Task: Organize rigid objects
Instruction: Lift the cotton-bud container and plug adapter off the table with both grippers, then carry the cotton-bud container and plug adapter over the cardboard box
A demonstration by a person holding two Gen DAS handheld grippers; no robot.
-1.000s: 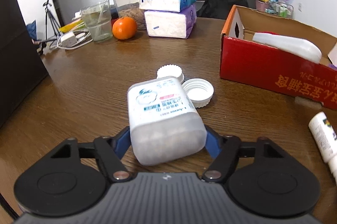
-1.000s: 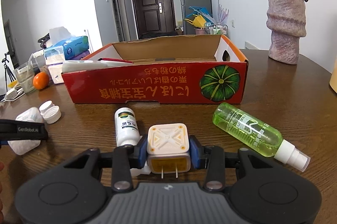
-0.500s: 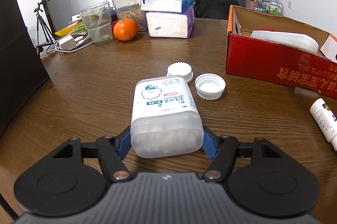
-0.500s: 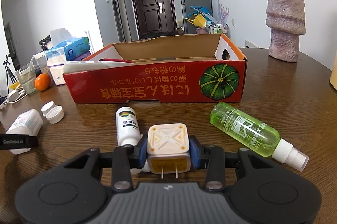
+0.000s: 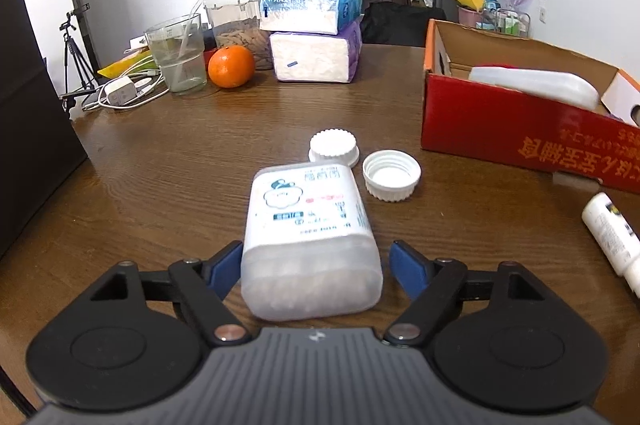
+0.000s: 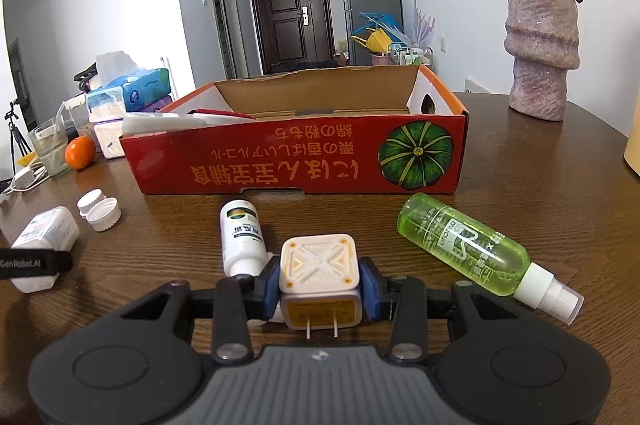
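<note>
On the brown wooden table (image 5: pixel 160 185), the left gripper (image 5: pixel 312 267) straddles a white cotton-swab box (image 5: pixel 308 233) lying on its side; its blue pads stand apart from the box walls, with a clear gap on the right side, so the jaws are spread and not gripping. Two loose white caps (image 5: pixel 368 161) lie just beyond the box, and the red cardboard carton (image 6: pixel 296 161), seemingly the destination, sits farther off to the right. The right gripper (image 6: pixel 318 283) is clamped on a white plug adapter (image 6: pixel 318 275), pads pressed to its two flat sides, prongs pointing back toward the camera. A white pill bottle (image 6: pixel 242 237) lies just beside it, a green spray bottle (image 6: pixel 464 245) near on the right. The box looks light, stiff plastic with smooth, possibly slippery walls; a hold across its broad flat sides near the base seems best. The adapter is compact and rigid and should ride securely.
</note>
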